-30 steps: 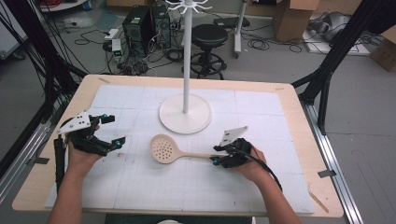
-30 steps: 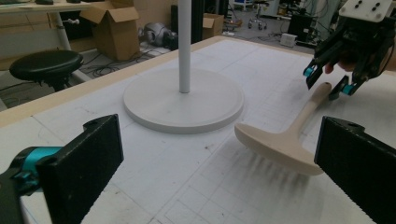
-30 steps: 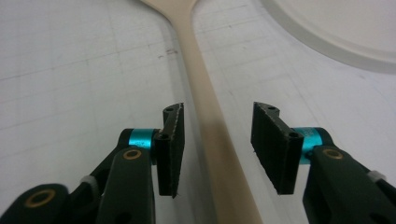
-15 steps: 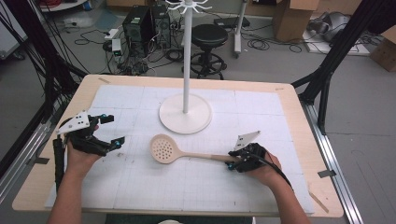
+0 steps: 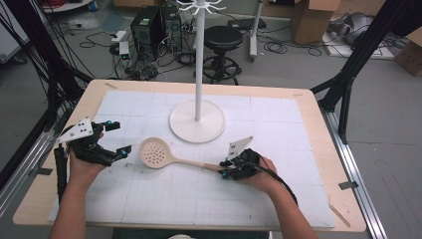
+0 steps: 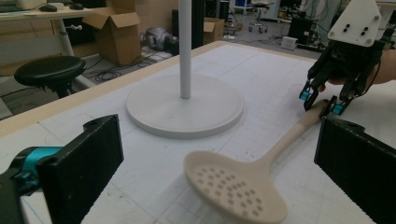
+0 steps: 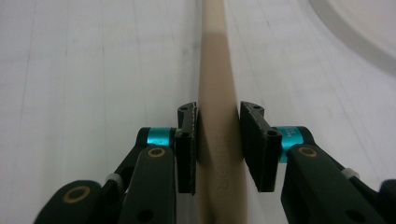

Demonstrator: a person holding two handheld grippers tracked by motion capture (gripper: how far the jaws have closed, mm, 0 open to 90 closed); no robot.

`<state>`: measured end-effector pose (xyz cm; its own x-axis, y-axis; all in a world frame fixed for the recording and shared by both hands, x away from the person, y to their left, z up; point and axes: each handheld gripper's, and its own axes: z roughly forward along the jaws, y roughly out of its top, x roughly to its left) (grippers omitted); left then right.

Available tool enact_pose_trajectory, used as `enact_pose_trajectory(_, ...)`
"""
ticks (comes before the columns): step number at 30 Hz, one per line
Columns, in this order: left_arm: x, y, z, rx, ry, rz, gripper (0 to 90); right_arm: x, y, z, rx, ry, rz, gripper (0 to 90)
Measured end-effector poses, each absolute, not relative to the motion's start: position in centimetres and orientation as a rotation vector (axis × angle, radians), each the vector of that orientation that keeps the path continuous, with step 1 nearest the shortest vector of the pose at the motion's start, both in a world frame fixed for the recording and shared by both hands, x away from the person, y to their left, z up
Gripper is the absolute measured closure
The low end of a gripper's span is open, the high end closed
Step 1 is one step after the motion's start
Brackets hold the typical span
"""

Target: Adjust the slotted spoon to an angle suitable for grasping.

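A cream slotted spoon [image 5: 169, 158] lies flat on the white gridded mat, bowl to the left and handle pointing right. My right gripper [image 5: 224, 169] is at the handle's end. In the right gripper view the handle [image 7: 215, 93] fills the gap between both pads, so my right gripper [image 7: 218, 140] is shut on it. The left gripper view shows the spoon [image 6: 233, 186] close in front and the right gripper [image 6: 321, 101] straddling the handle tip. Left of the bowl, my left gripper [image 5: 121, 137] stands wide open with nothing in it, jaws far apart in the left gripper view [image 6: 219, 168].
A white hook stand with a round base [image 5: 197, 122] and a tall pole rises just behind the spoon, also seen as the stand base [image 6: 184, 105]. The mat covers a wooden table [image 5: 318, 124]. A black stool [image 5: 224, 37] and computers sit on the floor beyond.
My right gripper slid right along the handle to its end, lowered onto it, and its jaws closed around it. The left gripper and the spoon stayed put.
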<state>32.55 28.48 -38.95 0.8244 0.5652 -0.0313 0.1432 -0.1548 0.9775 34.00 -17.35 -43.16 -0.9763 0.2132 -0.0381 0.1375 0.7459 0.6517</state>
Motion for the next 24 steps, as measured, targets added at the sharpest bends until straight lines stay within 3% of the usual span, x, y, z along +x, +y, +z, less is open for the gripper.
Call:
enact_pose_trajectory(9,32.4,28.6,-38.5,1.715,0.545,0.420,1.7,35.7,-11.1,-43.5,0.213,2.868,1.055,67.6)
enact_pose_trajectory(19,32.2,28.7,-38.3,1.704,0.539,0.422,1.7,36.6,-7.3,-43.7,0.185,2.880,1.086,67.2)
enact_pose_trajectory(22,32.2,28.8,-38.2,1.700,0.539,0.422,1.7,36.4,-6.4,-43.7,0.181,2.858,1.080,56.3)
enact_pose_trajectory(23,32.2,28.8,-38.2,1.700,0.539,0.422,1.7,36.4,-6.4,-43.7,0.181,2.858,1.080,56.3)
enact_pose_trajectory(24,32.2,28.9,-38.2,1.701,0.538,0.422,1.7,36.4,-6.7,-43.6,0.213,2.848,1.070,50.0)
